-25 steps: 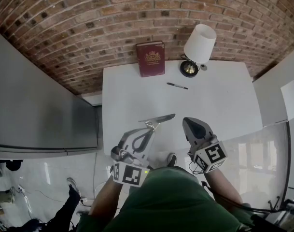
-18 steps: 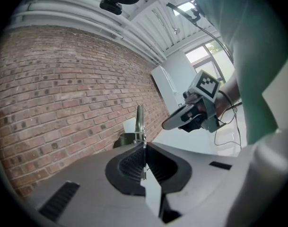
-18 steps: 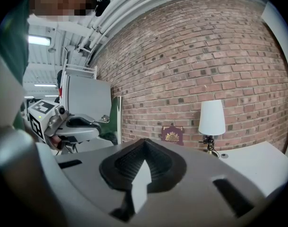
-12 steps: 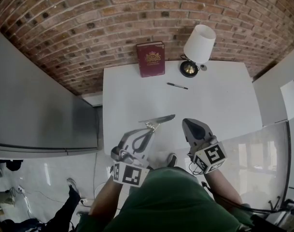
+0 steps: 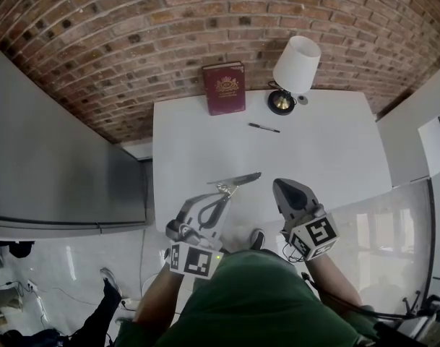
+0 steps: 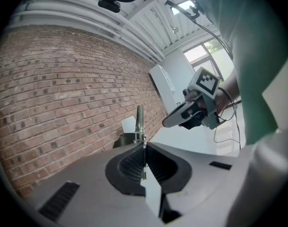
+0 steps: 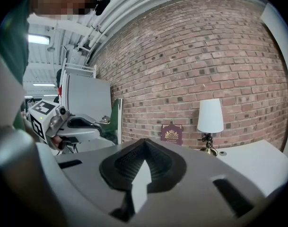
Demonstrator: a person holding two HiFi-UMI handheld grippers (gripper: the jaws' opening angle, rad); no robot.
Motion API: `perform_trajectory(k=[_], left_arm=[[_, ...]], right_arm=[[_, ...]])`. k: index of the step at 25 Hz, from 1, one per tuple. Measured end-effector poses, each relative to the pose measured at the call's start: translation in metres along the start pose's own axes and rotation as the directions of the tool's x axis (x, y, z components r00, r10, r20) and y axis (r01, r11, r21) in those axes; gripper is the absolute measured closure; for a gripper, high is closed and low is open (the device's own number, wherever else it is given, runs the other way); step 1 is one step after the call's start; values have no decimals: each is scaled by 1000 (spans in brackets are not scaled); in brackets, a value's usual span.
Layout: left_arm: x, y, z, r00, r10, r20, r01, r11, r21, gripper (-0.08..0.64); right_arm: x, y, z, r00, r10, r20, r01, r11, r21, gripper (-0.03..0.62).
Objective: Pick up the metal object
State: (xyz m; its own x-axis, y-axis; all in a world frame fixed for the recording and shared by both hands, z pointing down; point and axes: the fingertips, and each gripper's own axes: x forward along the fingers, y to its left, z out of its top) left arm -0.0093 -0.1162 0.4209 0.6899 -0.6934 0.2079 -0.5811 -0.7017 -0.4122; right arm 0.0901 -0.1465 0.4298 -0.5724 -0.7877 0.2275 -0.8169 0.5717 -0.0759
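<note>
Nothing has visibly moved since a second ago: both grippers and everything on the table sit where they were. Two grippers, one metal piece, one book, one lamp, one pen, one table. Left gripper point(image 5: 224, 191) is clenched on the metal piece point(image 5: 238, 178), a thin flat strip; in the left gripper view its jaws point(image 6: 144, 148) pinch the strip's end and the rest point(image 6: 139, 117) sticks out past the tips. The strip is over the near part of the white table point(image 5: 328, 150); I cannot tell if it clears the top. Right gripper point(image 5: 277, 183) is just beside it to the right, not touching, jaws pressed together with nothing between them point(image 7: 144, 143). Pen point(image 5: 265, 128) lies mid-table, well apart from the grippers. Red book point(image 5: 225, 87) and white-shaded lamp point(image 5: 295, 67) stand at the far edge against the brick wall point(image 5: 133, 35). Nothing lies between the grippers and the pen.
</note>
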Motion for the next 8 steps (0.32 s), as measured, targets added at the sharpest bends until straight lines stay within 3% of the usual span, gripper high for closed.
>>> perform_trajectory(k=[8], left_arm=[[-2, -4, -7, 1000, -18, -14, 18, 1000, 18, 551]], right_arm=[[-2, 3, 1, 1000, -16, -5, 16, 1000, -3, 591]])
